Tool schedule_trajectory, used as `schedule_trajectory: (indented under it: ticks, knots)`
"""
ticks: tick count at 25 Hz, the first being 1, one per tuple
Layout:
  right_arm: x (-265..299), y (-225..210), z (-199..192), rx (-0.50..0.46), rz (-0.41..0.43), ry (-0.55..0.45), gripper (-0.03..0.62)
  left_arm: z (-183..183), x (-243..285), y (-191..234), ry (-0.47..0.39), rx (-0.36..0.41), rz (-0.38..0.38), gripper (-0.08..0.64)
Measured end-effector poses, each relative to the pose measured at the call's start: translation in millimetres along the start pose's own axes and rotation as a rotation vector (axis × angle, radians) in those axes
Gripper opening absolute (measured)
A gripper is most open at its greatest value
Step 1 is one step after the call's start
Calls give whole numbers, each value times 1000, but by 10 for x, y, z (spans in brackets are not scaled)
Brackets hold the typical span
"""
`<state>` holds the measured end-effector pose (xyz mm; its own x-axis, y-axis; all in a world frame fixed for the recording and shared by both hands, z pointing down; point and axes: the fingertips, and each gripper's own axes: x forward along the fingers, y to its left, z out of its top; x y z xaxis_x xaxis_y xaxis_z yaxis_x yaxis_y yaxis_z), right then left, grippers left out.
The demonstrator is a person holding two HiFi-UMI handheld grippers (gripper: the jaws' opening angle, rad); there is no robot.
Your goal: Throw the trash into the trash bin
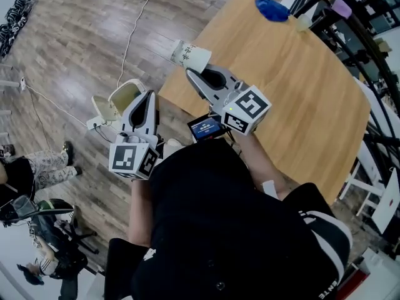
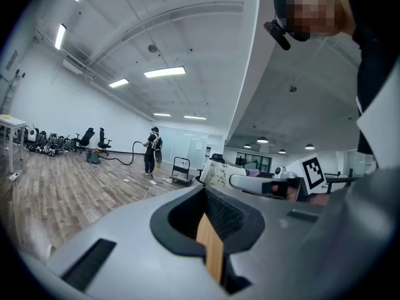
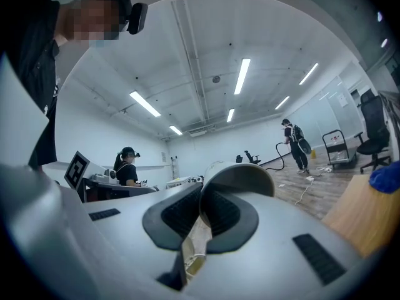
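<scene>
A white printed paper cup (image 1: 190, 55) hangs in the air past the wooden table's (image 1: 300, 80) left edge. My right gripper (image 1: 195, 74) is shut on its wall. In the right gripper view the cup's rim (image 3: 240, 175) sits pinched between the dark pads of that gripper (image 3: 201, 195). A small white trash bin (image 1: 122, 94) with a yellowish inside stands on the floor to the lower left of the cup. My left gripper (image 1: 147, 96) hovers over the bin's right side, shut and holding nothing. The left gripper view shows its own tips (image 2: 206, 192) together, with the cup (image 2: 215, 172) beyond.
A blue crumpled thing (image 1: 272, 8) lies at the table's far end. A white cable (image 1: 134, 24) runs across the wooden floor. A small lit screen (image 1: 206, 128) sits by my chest. People stand at the lower left (image 1: 31, 167), and a white chair (image 1: 375, 186) is at the right.
</scene>
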<state>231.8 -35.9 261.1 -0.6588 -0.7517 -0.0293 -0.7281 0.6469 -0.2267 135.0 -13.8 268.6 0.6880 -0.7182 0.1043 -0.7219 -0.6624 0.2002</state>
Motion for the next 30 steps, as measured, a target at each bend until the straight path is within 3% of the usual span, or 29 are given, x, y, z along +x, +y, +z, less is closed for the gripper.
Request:
schedule_trajectory:
  ticks: [5, 13, 22, 27, 30]
  knots:
    - [334, 80, -307, 63, 105, 50, 4, -246, -255, 305, 44, -45, 148, 3]
    - [1597, 839, -1184, 133, 283, 237, 5, -733, -1200, 1462, 98, -197, 371, 3]
    - [2985, 1439, -2158, 160, 307, 438, 5, -845, -2015, 2983, 91, -269, 442, 3]
    - [3522, 1389, -2753, 179, 254, 566, 5, -996, -2116, 3701, 119, -310, 433, 3]
    - [3696, 1248, -3001, 216, 246, 619, 5, -1122, -2008, 3823, 159, -332, 421, 3]
